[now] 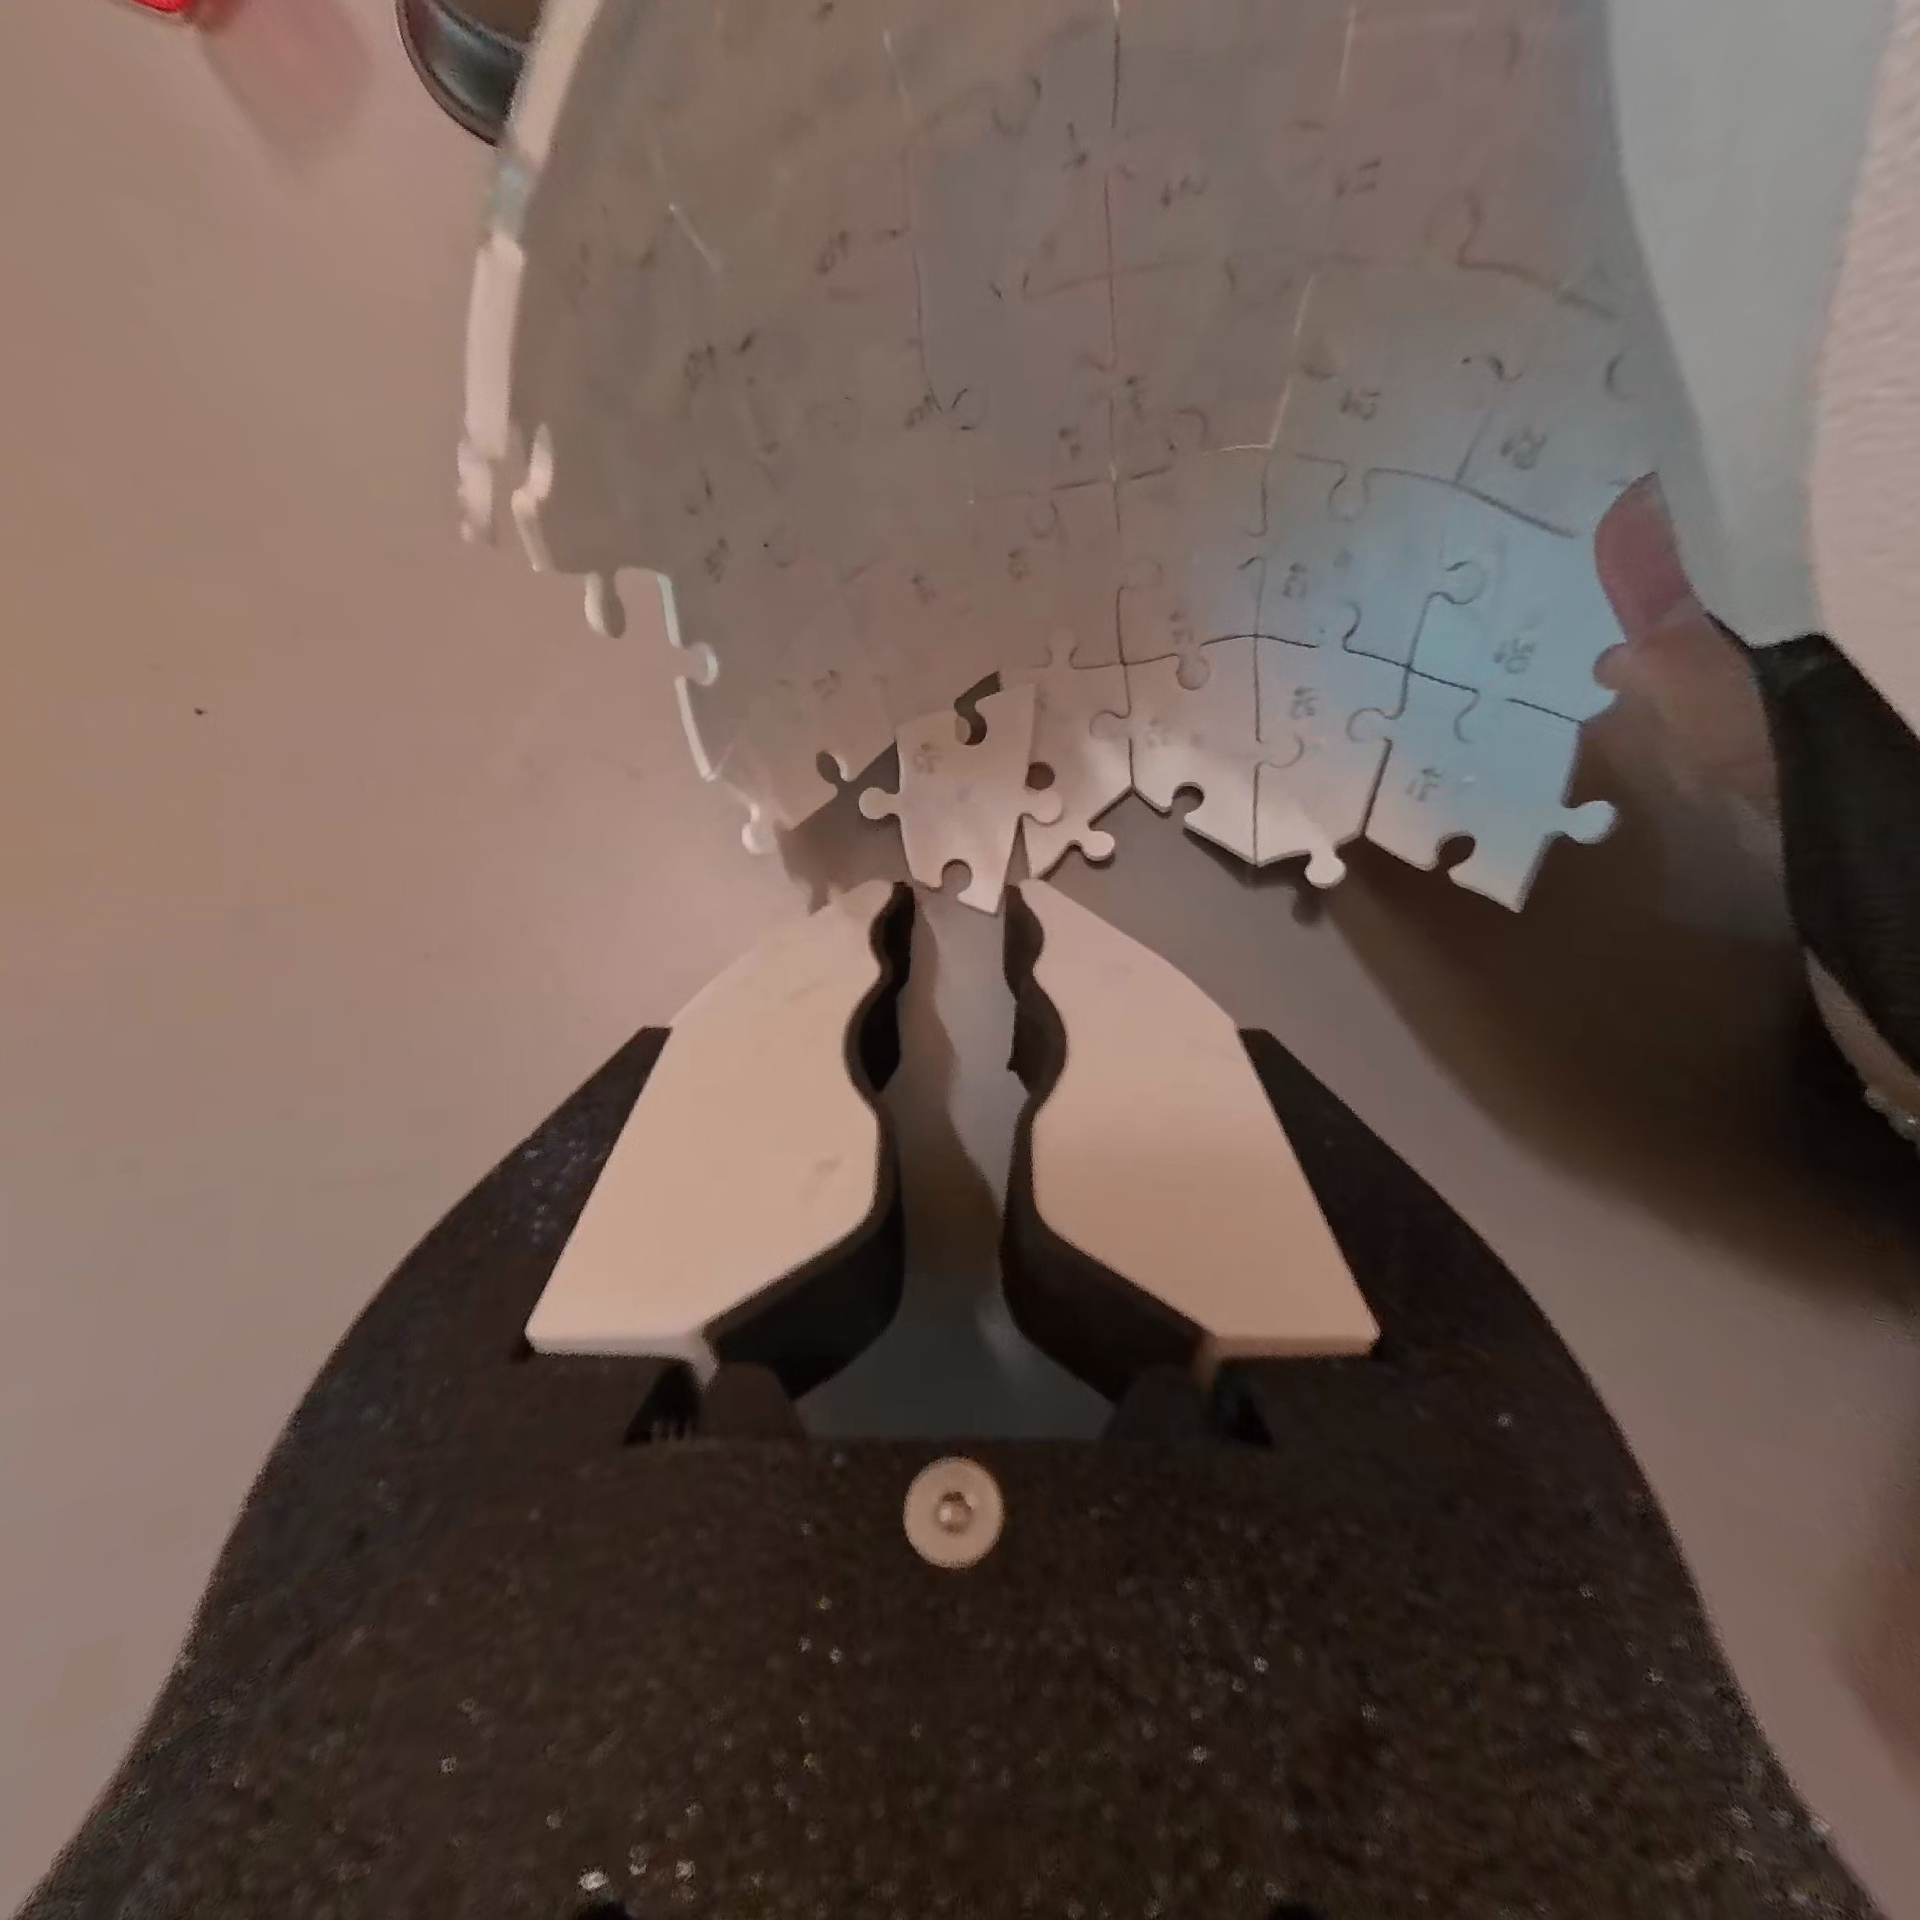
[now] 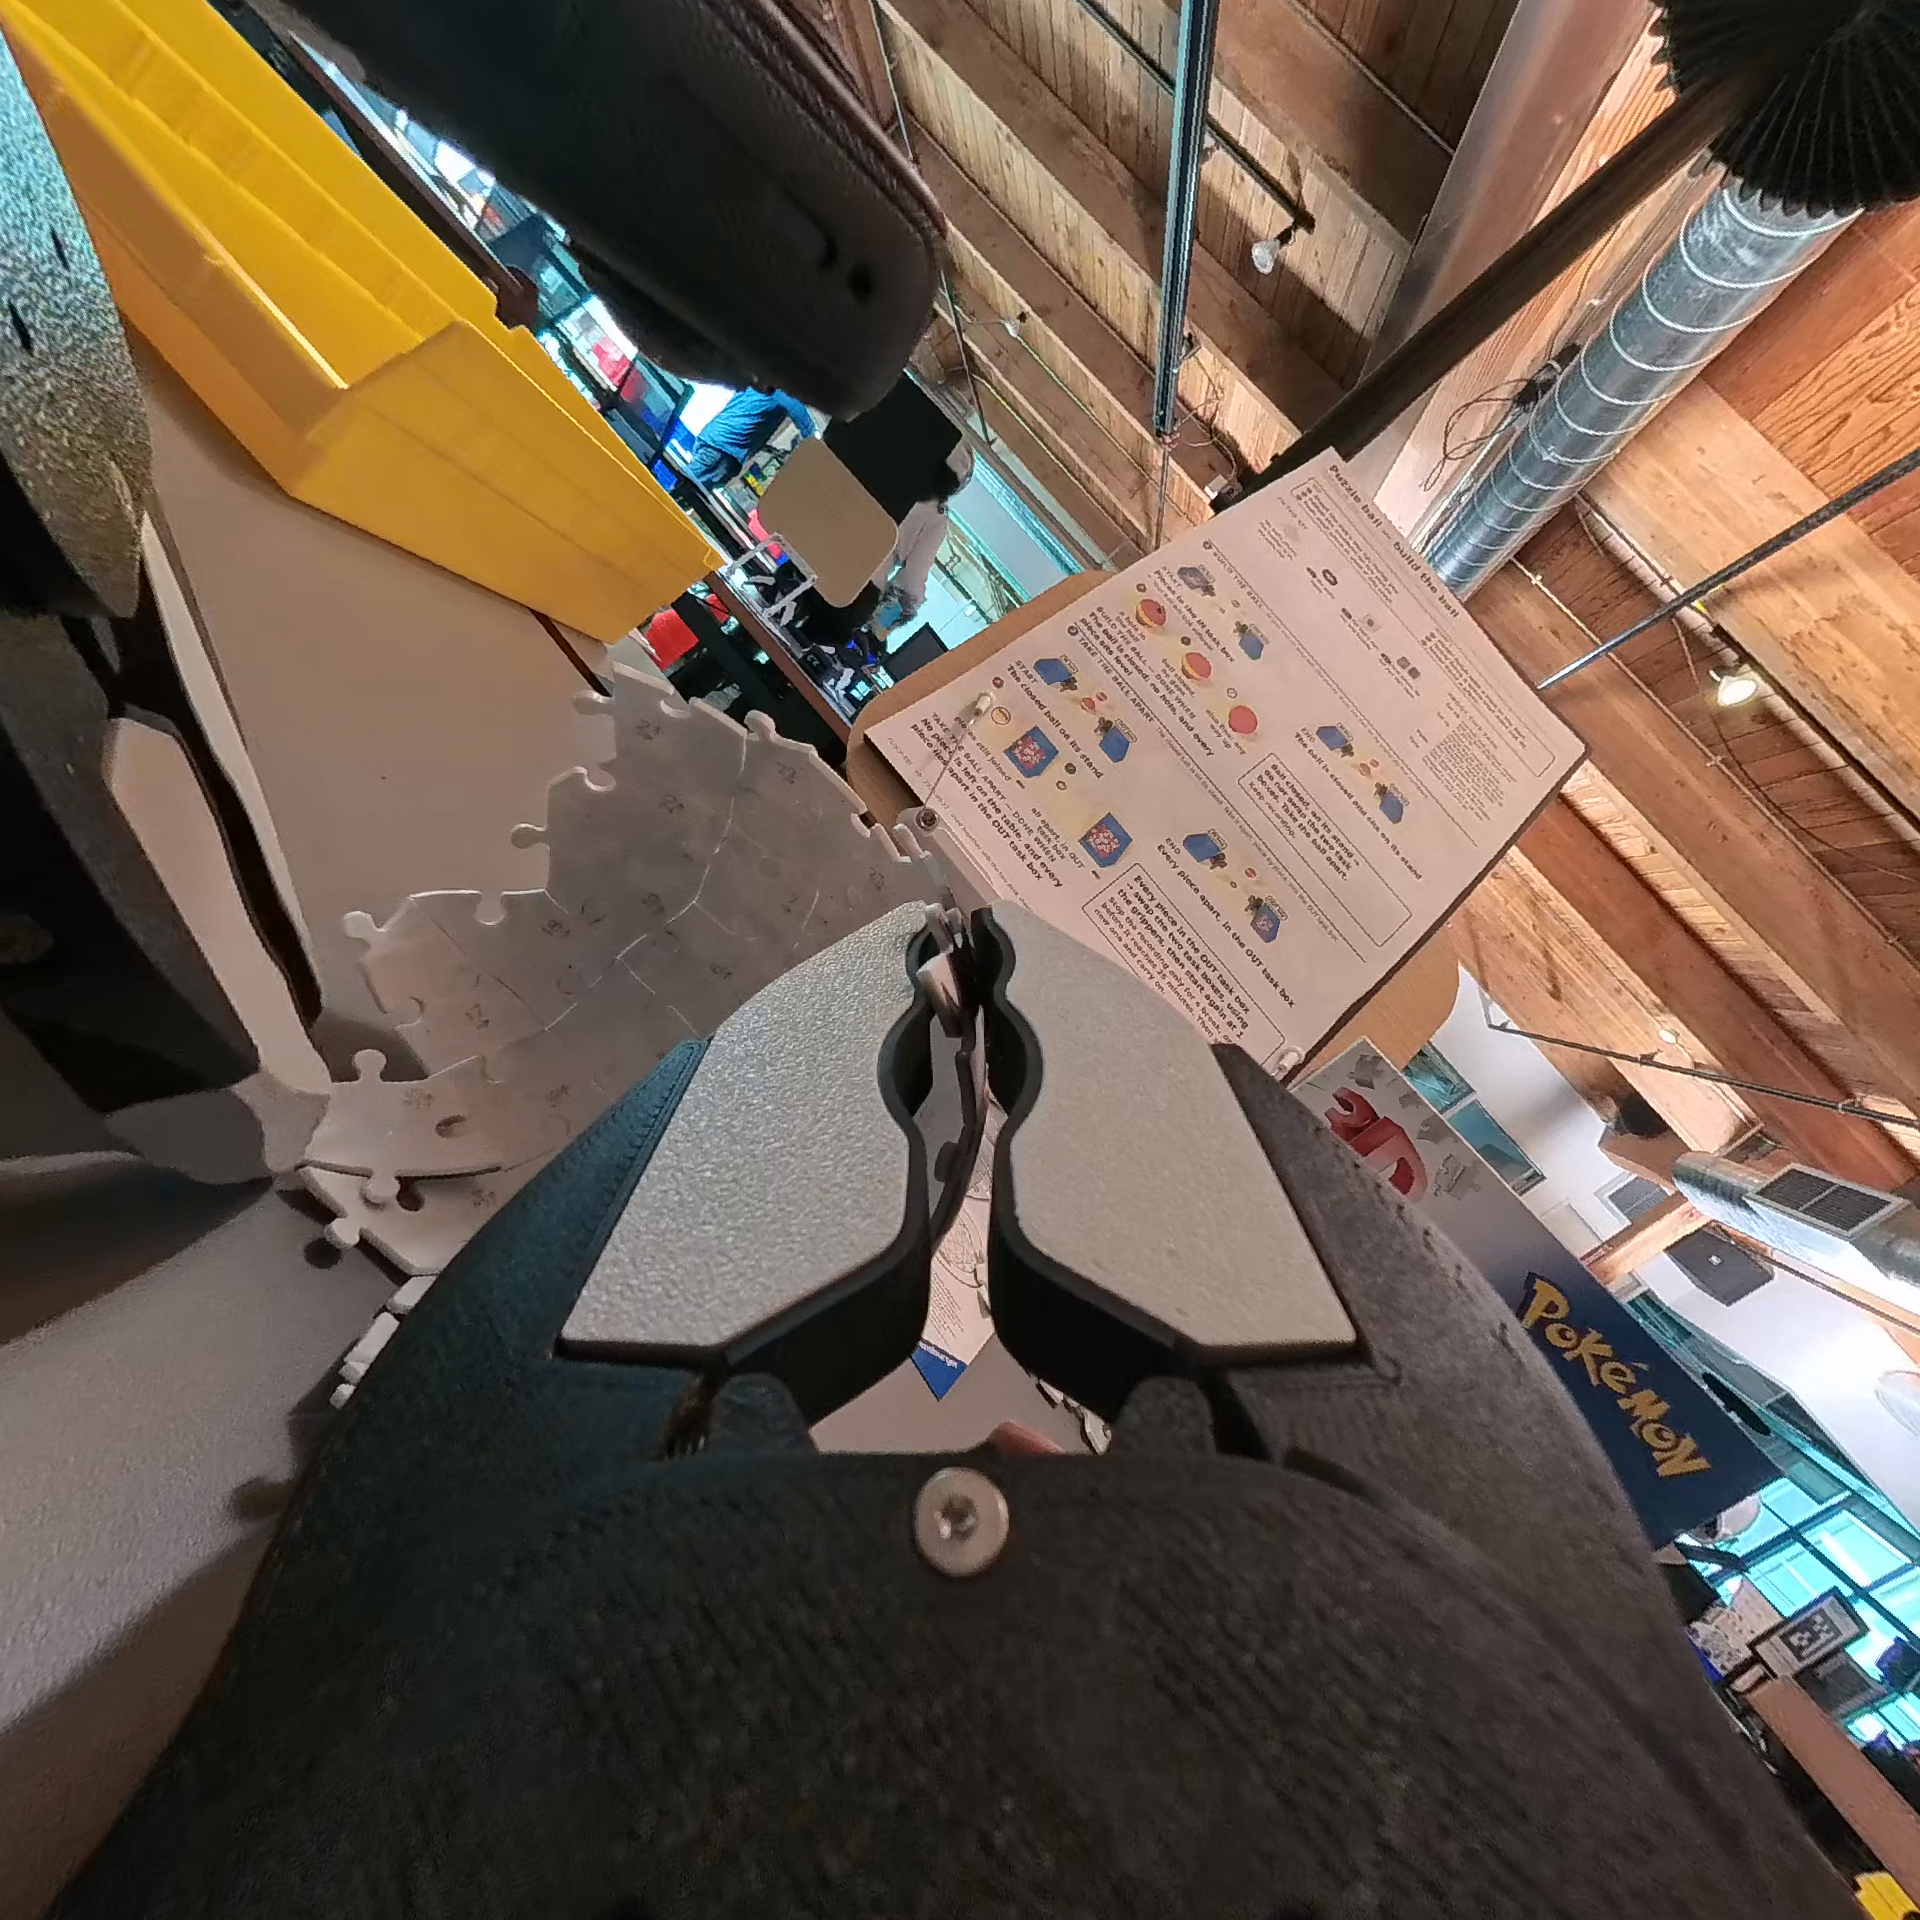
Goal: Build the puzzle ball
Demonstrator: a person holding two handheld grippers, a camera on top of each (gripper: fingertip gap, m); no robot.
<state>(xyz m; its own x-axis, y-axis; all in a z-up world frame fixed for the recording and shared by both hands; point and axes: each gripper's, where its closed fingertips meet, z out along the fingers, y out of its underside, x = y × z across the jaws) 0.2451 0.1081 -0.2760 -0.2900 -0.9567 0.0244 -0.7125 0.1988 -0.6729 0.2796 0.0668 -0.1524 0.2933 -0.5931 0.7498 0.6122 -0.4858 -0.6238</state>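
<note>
The half-built puzzle ball (image 1: 1091, 364) is a curved white shell of joined pieces with a jagged lower rim; I see its inner side. My left gripper (image 1: 961, 902) is shut on a loose white puzzle piece (image 1: 966, 795) by its lower edge and holds it against the rim, overlapping it. My right gripper (image 2: 954, 961) is shut on the far edge of the shell (image 2: 665, 894), seen edge-on between its fingers. It also shows at the right of the left wrist view (image 1: 1662, 613). The left gripper shows at the left of the right wrist view (image 2: 275, 1127), at the shell's rim.
A beige table (image 1: 260, 935) lies under the shell. Yellow bins (image 2: 416, 364) stand behind it. An instruction sheet on a board (image 2: 1247, 748) and a puzzle box (image 2: 1382, 1143) are to the right. A few loose white pieces (image 2: 364, 1340) lie on the table. The gap from one gripper's tips to the other's is roughly 12 cm.
</note>
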